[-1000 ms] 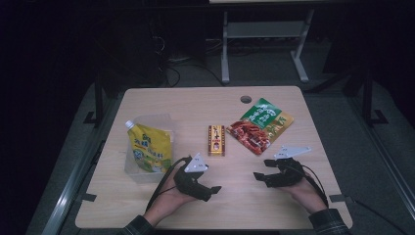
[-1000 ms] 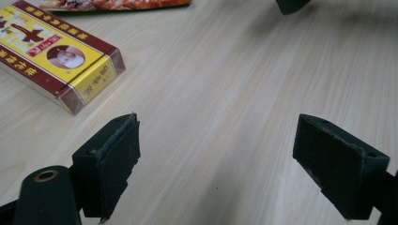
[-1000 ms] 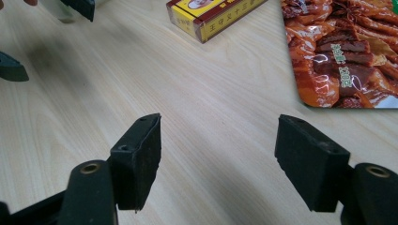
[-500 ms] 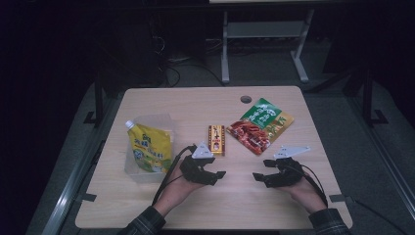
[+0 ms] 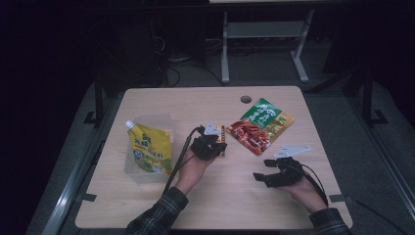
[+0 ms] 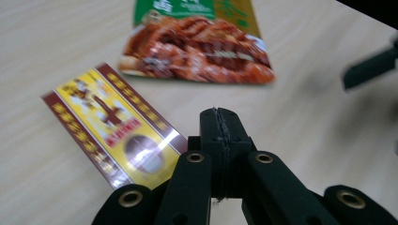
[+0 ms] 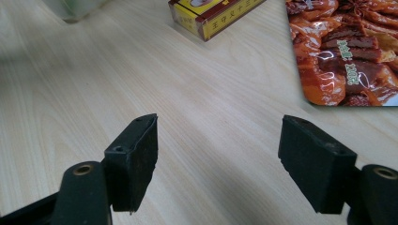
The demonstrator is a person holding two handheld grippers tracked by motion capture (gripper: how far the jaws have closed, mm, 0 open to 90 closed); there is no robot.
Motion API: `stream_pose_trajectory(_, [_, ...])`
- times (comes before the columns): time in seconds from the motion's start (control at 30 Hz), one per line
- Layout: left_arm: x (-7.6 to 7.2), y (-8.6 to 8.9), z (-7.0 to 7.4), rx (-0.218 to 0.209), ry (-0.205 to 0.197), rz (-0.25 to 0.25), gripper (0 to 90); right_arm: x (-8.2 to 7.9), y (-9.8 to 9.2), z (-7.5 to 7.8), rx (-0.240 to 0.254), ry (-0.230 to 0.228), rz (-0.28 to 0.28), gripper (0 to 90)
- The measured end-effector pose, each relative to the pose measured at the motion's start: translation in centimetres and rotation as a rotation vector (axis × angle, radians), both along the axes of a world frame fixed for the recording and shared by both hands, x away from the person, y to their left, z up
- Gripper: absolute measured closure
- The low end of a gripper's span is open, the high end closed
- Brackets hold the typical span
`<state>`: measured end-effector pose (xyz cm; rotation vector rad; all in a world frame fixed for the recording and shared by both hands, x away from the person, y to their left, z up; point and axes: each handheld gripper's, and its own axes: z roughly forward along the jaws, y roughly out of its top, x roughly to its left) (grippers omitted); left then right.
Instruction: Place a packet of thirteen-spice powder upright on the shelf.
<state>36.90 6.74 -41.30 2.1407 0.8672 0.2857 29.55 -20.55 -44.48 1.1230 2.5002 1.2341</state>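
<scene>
Left tool (image 6: pixel 219 115) jaws pressed flat together, nothing between them; they have just been closing, empty. Its tip hovers just beside the near right corner of the small flat yellow-and-maroon cardboard box (image 6: pixel 110 129), not touching it as far as the left gripper view shows. In the high view the left tool (image 5: pixel 211 145) sits over the box (image 5: pixel 222 142), covering most of it. The box lies flat on the light wooden surface (image 5: pixel 195 103). Red-and-green glossy snack pouch (image 5: pixel 259 126) lies right of the box, apart from it. Yellow spouted refill pouch (image 5: pixel 149 149) in a clear plastic tub (image 5: pixel 147 120) stands left of the box. Right tool (image 7: pixel 218 157) jaws wide apart, empty, low over bare surface, well right of and nearer than the box (image 7: pixel 211 14).
</scene>
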Motion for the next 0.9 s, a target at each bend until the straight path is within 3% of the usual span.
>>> stream_pose_trajectory(0.1, [1.1,-0.2,0.1,-0.010,-0.001,0.031,89.8,0.0,0.0,0.0,0.001,0.001,0.006,28.3])
stream_pose_trajectory(0.2, [3.0,-0.6,0.0,0.008,-0.026,0.067,89.8,0.0,0.2,0.0,0.004,0.005,0.013,28.3])
stream_pose_trajectory(0.3, [4.0,-0.8,-0.2,0.018,-0.017,0.086,89.8,-0.1,0.3,0.0,0.007,0.005,0.018,28.3])
stream_pose_trajectory(0.4, [6.2,-1.2,-0.8,0.032,-0.006,0.131,89.9,-0.1,0.3,0.0,0.007,-0.001,0.025,28.2])
stream_pose_trajectory(0.63, [9.0,-1.5,-1.5,0.057,-0.006,0.194,89.9,0.0,0.4,0.0,0.016,0.008,0.034,28.2])
stream_pose_trajectory(0.67, [9.7,-1.7,-1.8,0.091,-0.009,0.211,89.9,0.0,0.3,-0.1,0.018,0.012,0.034,28.3])
stream_pose_trajectory(0.9, [11.2,-1.7,-3.0,0.132,0.017,0.235,89.9,0.1,0.2,-0.1,0.016,0.005,0.038,28.3])
